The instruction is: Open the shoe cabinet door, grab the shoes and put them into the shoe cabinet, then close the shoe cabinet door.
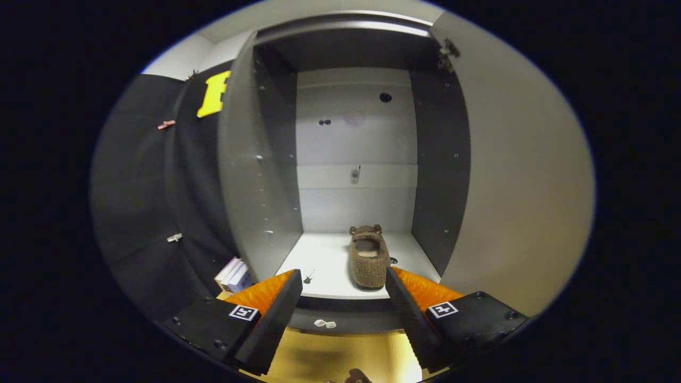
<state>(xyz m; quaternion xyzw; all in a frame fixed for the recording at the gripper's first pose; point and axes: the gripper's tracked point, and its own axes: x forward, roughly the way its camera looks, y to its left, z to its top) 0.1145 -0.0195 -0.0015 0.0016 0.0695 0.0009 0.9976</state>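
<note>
A brown fuzzy slipper [368, 259] with small ears at its toe lies on the white floor [324, 268] of the open shoe cabinet, toe toward the back wall. The cabinet door [524, 181] stands swung out on the right, its hinge [446, 55] showing near the top. My gripper [343, 282] is open, fingers spread wide with nothing between them. It is held in front of the cabinet's front edge, and the slipper sits just beyond the fingertips, nearer the right finger [409, 314].
The cabinet's dark side walls [266, 159] frame a pale back panel. A small stack of white boxes [233, 275] sits on the floor left of the cabinet. Two small white bits [325, 323] lie at the cabinet base on the yellowish floor [340, 356].
</note>
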